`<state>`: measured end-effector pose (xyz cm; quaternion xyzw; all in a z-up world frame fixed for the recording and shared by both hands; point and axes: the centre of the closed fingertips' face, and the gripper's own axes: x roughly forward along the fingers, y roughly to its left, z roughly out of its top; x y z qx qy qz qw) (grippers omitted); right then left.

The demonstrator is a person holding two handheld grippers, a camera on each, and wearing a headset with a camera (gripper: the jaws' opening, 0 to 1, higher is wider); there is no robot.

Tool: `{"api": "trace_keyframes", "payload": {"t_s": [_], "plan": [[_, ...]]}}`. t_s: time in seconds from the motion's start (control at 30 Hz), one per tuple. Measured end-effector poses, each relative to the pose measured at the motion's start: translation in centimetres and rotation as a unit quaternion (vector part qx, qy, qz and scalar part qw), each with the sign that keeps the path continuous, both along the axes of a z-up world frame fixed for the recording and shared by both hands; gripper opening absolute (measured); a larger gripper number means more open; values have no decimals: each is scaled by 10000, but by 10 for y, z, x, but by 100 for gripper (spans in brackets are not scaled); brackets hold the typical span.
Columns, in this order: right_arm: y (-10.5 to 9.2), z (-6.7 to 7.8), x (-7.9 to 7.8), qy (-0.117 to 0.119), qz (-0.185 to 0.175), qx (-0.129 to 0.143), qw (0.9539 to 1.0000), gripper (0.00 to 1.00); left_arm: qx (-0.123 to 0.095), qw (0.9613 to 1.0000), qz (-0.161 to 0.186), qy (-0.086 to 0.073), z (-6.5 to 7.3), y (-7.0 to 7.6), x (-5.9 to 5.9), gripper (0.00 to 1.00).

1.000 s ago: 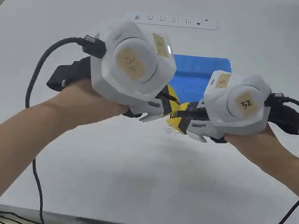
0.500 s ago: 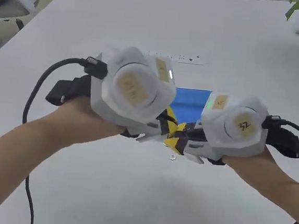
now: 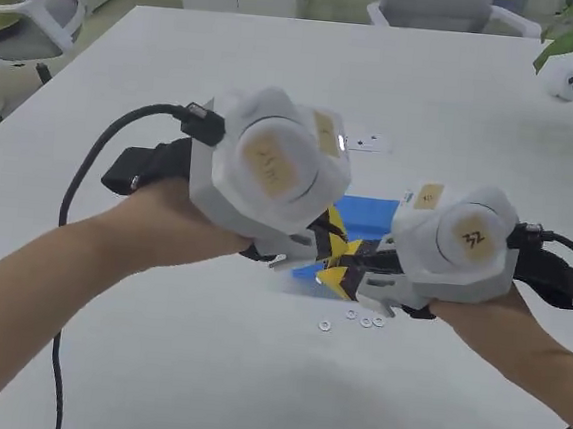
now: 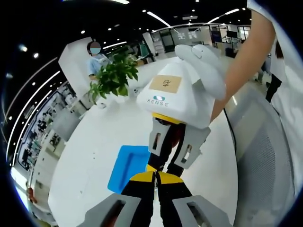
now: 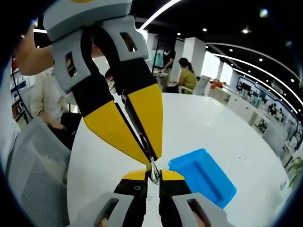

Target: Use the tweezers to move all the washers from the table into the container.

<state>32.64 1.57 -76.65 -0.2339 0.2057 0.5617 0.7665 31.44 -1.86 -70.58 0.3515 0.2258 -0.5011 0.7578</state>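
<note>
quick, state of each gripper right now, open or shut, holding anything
left gripper: fingers closed on the tweezers.
right gripper: fingers closed on the end of the same tweezers.

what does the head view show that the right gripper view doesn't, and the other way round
Head view: a few washers lying loose, and a power strip farther back.
Right gripper view: a thin metal strip, likely the tweezers, pinched where the shut jaws of the left gripper meet the jaws of the right gripper.
Both: the blue container and the two grippers tip to tip.
</note>
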Motion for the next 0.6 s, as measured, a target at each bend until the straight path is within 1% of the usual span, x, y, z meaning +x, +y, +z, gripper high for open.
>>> {"api": "trace_keyframes", "payload": {"t_s": [0.17,0.3,0.47,0.6], "plan": [[2,0,4,-23,-27,13,10000,4,62,10000,-12,1,1,1,4,0],[4,2,10,-78,-43,18,10000,4,99,9999,-30,-50,2,2,9,0],[6,4,21,-122,-95,22,9999,4,170,9997,-54,-145,2,3,20,0],[8,3,31,-167,-109,17,9998,4,169,9998,-19,-145,2,5,27,0]]}}
